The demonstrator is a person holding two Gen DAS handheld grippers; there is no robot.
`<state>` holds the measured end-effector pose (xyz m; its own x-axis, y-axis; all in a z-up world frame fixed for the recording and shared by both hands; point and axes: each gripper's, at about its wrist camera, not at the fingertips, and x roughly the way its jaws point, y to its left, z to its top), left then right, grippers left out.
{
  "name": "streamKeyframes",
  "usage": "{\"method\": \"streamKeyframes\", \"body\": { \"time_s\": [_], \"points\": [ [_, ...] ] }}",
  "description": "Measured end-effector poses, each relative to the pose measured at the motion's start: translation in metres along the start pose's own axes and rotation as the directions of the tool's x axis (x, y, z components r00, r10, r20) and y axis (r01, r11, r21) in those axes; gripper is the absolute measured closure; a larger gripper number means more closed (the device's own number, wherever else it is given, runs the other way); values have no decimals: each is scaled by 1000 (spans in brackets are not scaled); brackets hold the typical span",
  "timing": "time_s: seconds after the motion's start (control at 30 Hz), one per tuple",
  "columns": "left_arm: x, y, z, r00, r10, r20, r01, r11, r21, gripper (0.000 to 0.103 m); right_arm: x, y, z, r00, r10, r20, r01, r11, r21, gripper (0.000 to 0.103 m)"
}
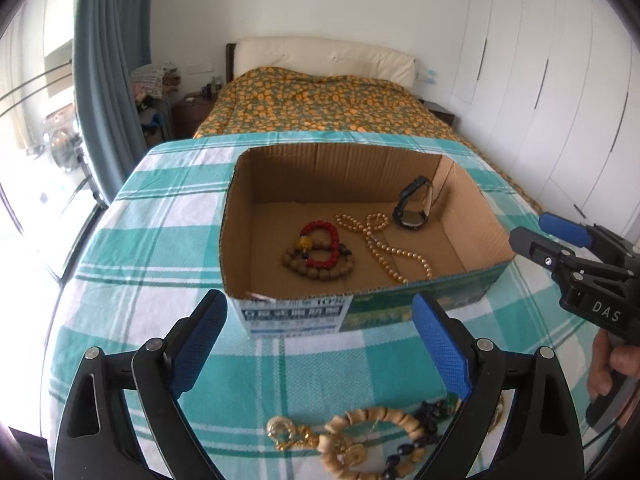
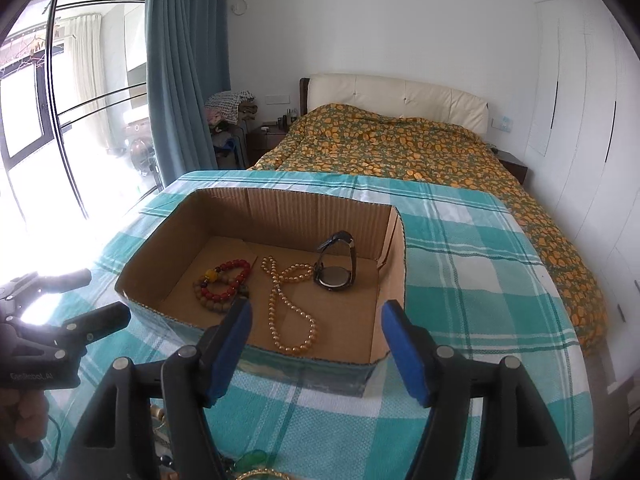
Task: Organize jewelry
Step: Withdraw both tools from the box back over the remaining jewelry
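Both grippers hover open and empty in front of a cardboard box of jewelry.

The left gripper and right gripper have their blue-padded jaws spread with nothing between them. Inside the cardboard box, on a teal checked tablecloth, lie a red bead bracelet overlapping a brown bead bracelet, a pearl necklace, and a wristwatch standing on edge. More jewelry, including a wooden bead bracelet and a gold chain, lies on the cloth just below the left gripper.
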<state>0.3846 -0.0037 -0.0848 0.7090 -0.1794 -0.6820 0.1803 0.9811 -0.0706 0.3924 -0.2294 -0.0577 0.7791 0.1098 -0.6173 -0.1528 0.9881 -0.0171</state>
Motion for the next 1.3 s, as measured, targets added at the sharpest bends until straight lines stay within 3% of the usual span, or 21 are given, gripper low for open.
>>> {"method": "streamKeyframes", "body": {
  "time_s": [0.17, 0.27, 0.57, 0.77, 1.0, 1.3],
  "points": [
    [-34, 5, -46, 1000, 23, -14, -24, 1000, -4, 5, -32, 2, -43, 1000, -26, -10, 26, 1000, 1, 28],
    [-47, 12, -78, 996, 76, -39, -76, 997, -2, 5, -44, 1, -75, 998, -39, -42, 40, 999, 16, 28],
    [-56, 25, -146, 984, 139, -113, -147, 987, -65, 4, -57, -20, -156, 983, -110, -148, 120, 991, 60, 28],
    [-34, 20, -166, 972, 180, -150, -185, 982, -19, 4, -49, -35, -178, 969, -145, -200, 163, 983, 80, 28],
    [-19, 24, -170, 972, 157, -175, -165, 986, -32, 3, -42, -47, -186, 961, -134, -242, 167, 979, 121, 28],
    [-15, 26, -169, 973, 136, -186, -145, 989, -37, 0, -39, -47, -187, 957, -144, -253, 179, 977, 121, 20]
  ]
}}
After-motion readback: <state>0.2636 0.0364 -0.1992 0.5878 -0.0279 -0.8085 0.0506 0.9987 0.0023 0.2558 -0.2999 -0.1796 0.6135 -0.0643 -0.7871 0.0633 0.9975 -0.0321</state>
